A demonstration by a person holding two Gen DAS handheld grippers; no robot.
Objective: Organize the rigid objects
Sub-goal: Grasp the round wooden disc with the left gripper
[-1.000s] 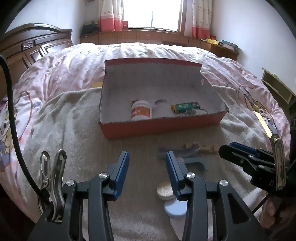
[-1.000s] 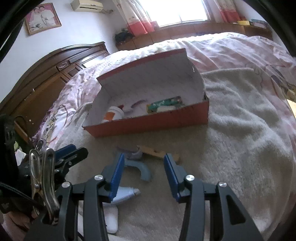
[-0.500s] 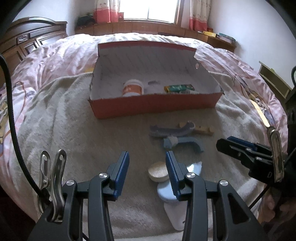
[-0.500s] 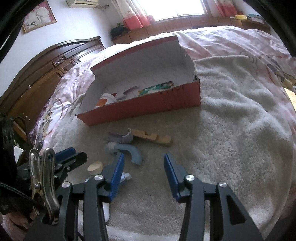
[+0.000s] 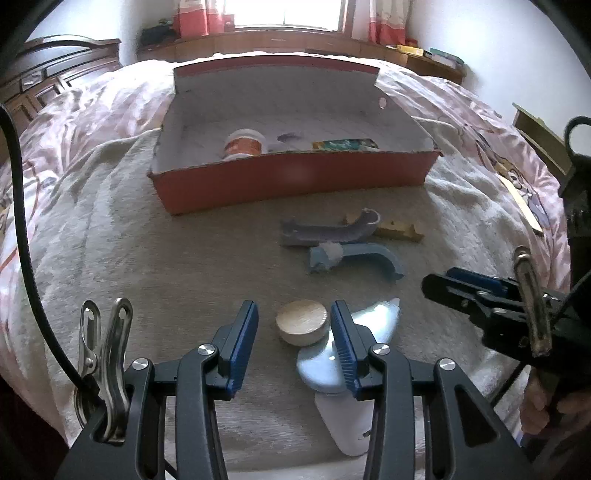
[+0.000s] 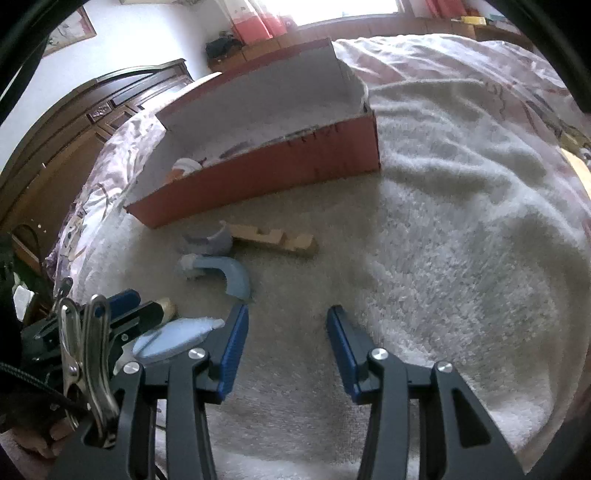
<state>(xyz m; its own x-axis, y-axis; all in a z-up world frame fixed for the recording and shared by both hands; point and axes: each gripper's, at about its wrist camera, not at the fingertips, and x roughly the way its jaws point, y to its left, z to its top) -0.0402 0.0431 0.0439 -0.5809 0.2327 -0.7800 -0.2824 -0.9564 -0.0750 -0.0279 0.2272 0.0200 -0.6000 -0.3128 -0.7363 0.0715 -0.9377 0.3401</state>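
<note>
A red open box [image 5: 295, 181] [image 6: 258, 177] sits on a grey towel and holds an orange-labelled bottle [image 5: 243, 146] and a green tube [image 5: 345, 144]. In front of it lie a purple curved piece [image 5: 328, 230], a wooden notched block [image 5: 397, 230] [image 6: 275, 240], a blue curved piece [image 5: 358, 258] [image 6: 225, 273], a round wooden disc [image 5: 302, 325] and a white bottle with a pale blue cap [image 5: 332, 369] [image 6: 173, 338]. My left gripper [image 5: 293, 339] is open, low over the towel, with the disc between its fingertips. My right gripper [image 6: 286, 343] is open and empty over bare towel, right of the blue piece.
The towel [image 6: 461, 258] covers a pink quilted bed [image 5: 92, 110]. A dark wooden headboard [image 6: 74, 122] stands at the left. A window with pink curtains [image 5: 288, 14] and a wooden ledge are at the back. The right gripper [image 5: 480, 295] shows at the right of the left wrist view.
Both grippers have moved down and forward toward the loose objects. The wooden disc now lies between my left gripper's fingertips. Both stayed open.
</note>
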